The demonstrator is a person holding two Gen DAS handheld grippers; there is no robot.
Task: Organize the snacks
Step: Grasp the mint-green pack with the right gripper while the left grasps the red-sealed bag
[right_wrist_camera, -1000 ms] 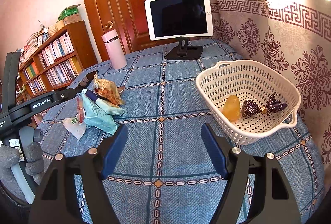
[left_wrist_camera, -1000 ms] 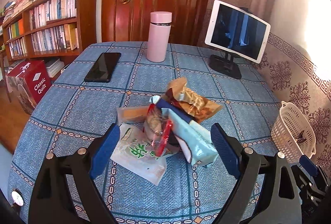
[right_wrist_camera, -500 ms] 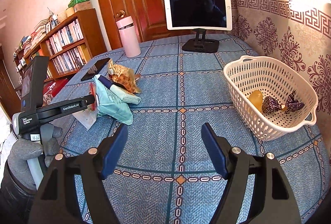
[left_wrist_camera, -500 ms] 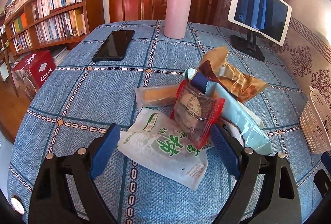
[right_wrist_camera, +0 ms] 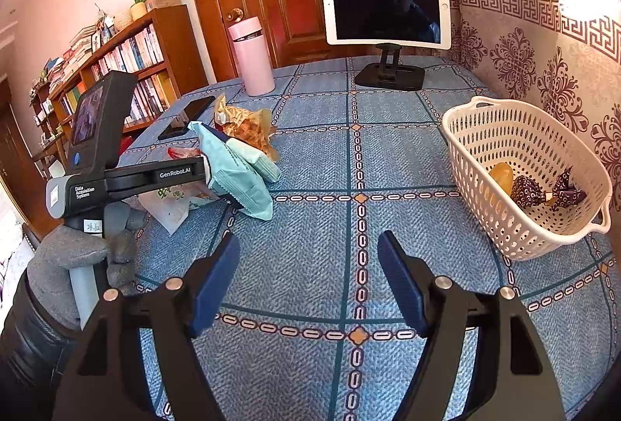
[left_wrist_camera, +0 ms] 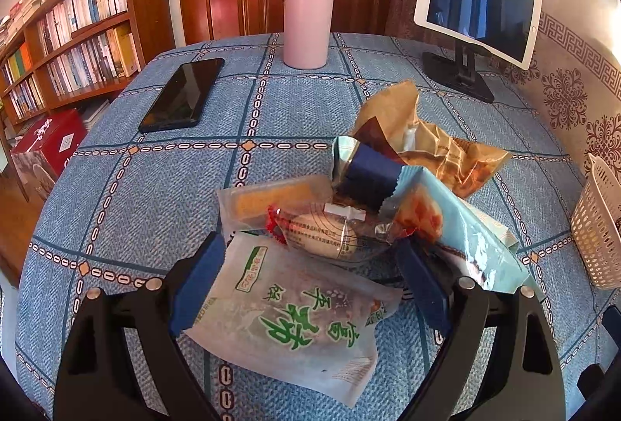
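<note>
blue table [right_wrist_camera: 310,265] | left gripper [left_wrist_camera: 306,277] jaws released around clear snack packet [left_wrist_camera: 330,232] | right gripper [right_wrist_camera: 306,281] jaws released

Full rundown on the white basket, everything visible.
The white basket looks like plastic, its walls and floor perforated with small holes, with a rolled rim and a handle loop at each visible end. It stands upright on the blue patterned tablecloth beside the patterned wall, apart from the snack pile. Inside lie a yellow-orange sweet and two purple patterned wrapped candies. The open right tongs are near it, not touching.
</note>
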